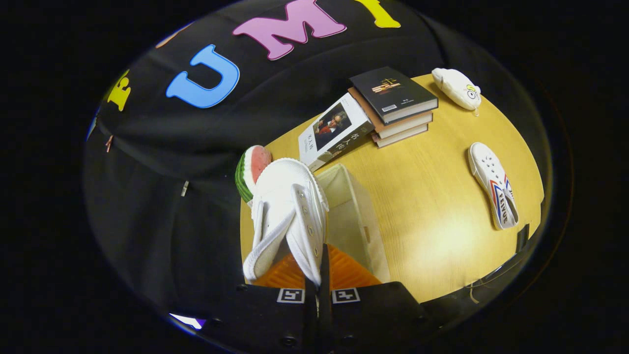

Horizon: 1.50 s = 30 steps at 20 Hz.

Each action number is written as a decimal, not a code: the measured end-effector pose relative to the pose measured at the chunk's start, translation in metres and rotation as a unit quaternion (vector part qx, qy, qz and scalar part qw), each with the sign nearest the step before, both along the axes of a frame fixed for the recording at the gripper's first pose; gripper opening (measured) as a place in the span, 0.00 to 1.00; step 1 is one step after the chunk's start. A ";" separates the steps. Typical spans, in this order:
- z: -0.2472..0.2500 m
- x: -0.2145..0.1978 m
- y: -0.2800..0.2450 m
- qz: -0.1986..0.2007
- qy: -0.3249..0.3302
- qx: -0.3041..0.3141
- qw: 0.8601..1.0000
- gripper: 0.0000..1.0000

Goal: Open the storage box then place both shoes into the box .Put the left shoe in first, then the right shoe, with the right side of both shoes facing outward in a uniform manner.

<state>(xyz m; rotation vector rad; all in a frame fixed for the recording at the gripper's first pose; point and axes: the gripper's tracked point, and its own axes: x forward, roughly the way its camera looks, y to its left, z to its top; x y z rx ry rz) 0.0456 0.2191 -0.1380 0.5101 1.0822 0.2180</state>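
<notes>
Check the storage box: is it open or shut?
Open. The box shows its pale inside walls just beyond the tongs, which are shut on a white shoe held above it.

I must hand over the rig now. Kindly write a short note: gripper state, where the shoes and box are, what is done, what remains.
Gripper: shut on the white shoe, pinching its upper edge, held above the open storage box.
Second shoe: lying on the table, beyond the box, apart from it.
Done: box opened, first shoe picked up.
Left: set this shoe inside, then fetch the second shoe and place it facing the same way.
</notes>
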 end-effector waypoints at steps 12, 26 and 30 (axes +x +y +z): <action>-0.049 0.003 0.055 0.031 0.039 -0.040 0.998 0.07; 0.010 -0.001 0.037 0.104 -0.068 -0.019 0.992 0.99; 0.022 -0.001 -0.042 0.087 -0.097 -0.062 0.990 0.99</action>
